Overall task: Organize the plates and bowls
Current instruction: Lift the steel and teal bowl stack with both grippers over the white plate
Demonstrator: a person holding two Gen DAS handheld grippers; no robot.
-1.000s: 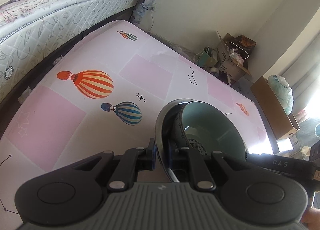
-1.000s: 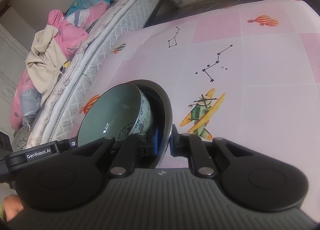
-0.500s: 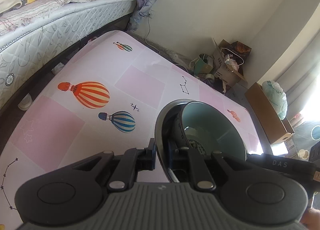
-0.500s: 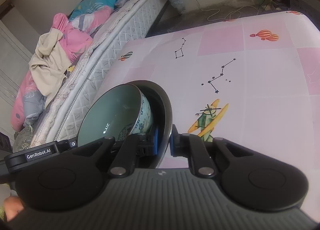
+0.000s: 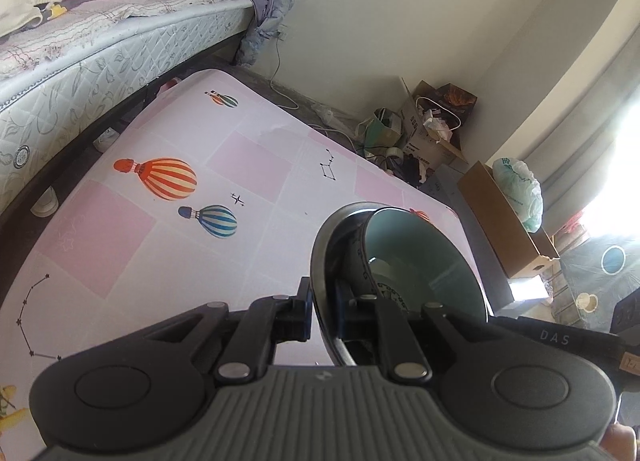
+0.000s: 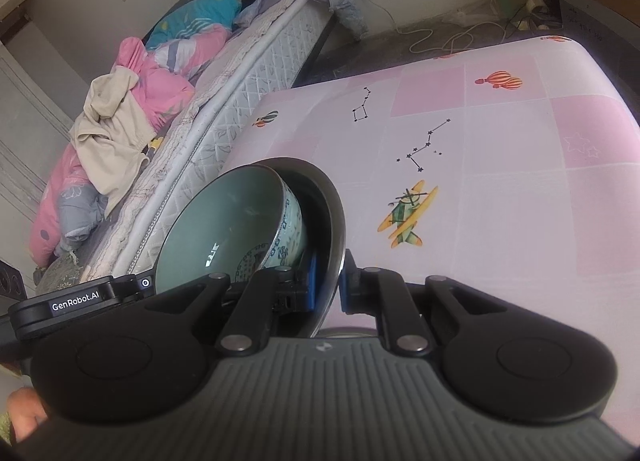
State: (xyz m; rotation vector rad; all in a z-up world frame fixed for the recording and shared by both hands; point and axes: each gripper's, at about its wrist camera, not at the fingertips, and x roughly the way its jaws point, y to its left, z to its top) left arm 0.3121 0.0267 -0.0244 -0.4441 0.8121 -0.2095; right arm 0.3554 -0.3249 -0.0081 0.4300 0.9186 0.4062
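A shiny metal plate carries a pale green ceramic bowl with blue patterns on its outside. My left gripper is shut on the plate's rim from one side. My right gripper is shut on the plate's rim from the opposite side, and the bowl sits on the plate. Both hold the plate with the bowl well above the pink table. The other gripper's body shows in each view.
The table has a pink cloth with balloons, stars and a plane. A bed with piled clothes runs along its far side. Cardboard boxes and a bag stand on the floor beyond the table's end.
Both grippers have risen with the plate and bowl: the table looks smaller and farther, and more of the bed, floor and walls shows. The grip has not changed.
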